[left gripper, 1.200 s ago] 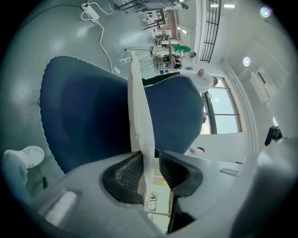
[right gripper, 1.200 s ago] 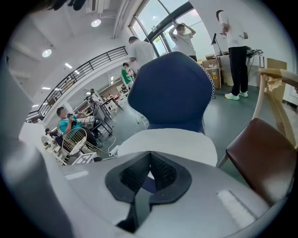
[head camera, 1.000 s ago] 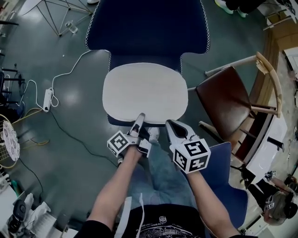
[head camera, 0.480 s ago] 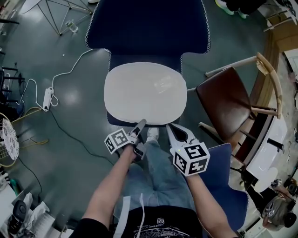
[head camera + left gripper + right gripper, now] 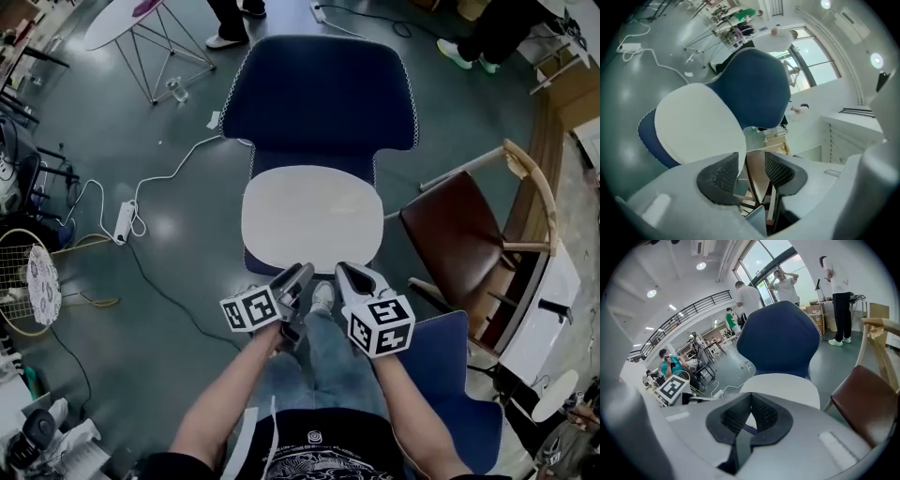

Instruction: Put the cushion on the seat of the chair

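A pale oval cushion (image 5: 311, 217) lies flat on the seat of the dark blue chair (image 5: 323, 89). Both grippers hang just in front of its near edge, apart from it. My left gripper (image 5: 302, 272) is open; its jaws have just been closing and only background shows between them. In the left gripper view the cushion (image 5: 696, 124) lies ahead to the left of that gripper (image 5: 752, 164). My right gripper (image 5: 342, 270) is shut, pad tips together, with nothing held. In the right gripper view the cushion (image 5: 783, 387) shows just beyond that gripper (image 5: 751, 397).
A wooden chair with a brown seat (image 5: 455, 225) stands close on the right, and a second blue chair (image 5: 450, 366) at the lower right. A power strip with its cable (image 5: 122, 220) lies on the floor at left. People stand behind the chair (image 5: 780, 338).
Both grippers have drawn back from the cushion's front edge and risen. The left gripper has rolled and let go of the edge. The cushion stays on the seat.
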A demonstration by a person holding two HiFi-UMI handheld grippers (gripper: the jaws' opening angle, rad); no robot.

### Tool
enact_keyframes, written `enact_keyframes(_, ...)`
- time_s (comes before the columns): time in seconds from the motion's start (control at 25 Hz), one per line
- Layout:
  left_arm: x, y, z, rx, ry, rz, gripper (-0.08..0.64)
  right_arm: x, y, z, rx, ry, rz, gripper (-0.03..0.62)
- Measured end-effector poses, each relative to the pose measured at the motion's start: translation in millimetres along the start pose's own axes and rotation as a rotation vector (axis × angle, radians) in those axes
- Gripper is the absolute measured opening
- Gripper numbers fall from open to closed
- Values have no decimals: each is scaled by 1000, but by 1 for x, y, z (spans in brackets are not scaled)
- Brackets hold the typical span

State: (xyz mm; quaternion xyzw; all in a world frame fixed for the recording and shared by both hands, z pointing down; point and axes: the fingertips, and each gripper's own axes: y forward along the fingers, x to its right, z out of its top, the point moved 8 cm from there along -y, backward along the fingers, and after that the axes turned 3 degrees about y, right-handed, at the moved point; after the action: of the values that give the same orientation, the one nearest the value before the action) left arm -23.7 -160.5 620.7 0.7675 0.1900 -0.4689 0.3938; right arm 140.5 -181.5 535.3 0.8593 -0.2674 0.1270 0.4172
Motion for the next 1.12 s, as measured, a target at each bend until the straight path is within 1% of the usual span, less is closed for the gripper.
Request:
enact_keyframes(0.12, 37, -14, 20, 3, 162, -16, 164, -19, -8, 11, 28, -16, 16, -6)
enact_keyframes(0.28, 81, -35, 38, 7, 351, -8, 112, -44, -24, 29, 92, -27, 40, -6)
enact_keyframes(0.36, 99, -46, 44, 5, 434, -2, 91, -54, -33, 36, 122, -30, 47, -6)
enact_keyframes(0.44, 114, -58, 48, 18, 496, -4, 64, -64, -40, 42, 148, -28, 56, -6)
enact_keyframes(0.64, 144, -82, 53, 65, 612, 8, 5, -89, -56, 54, 210, -72, 75, -6)
enact_keyframes(0.76, 156, -91, 57, 78, 668, 6, -3, -102, -62, 61, 243, -98, 77, -6)
enact_keyframes(0.88, 162, -102, 60, 94, 695, 6, -5, -114, -66, 64, 264, -120, 77, -6)
enact_keyframes(1.12, 171, -116, 56, 107, 736, 0, -5, -126, -75, 56, 282, -131, 73, -6)
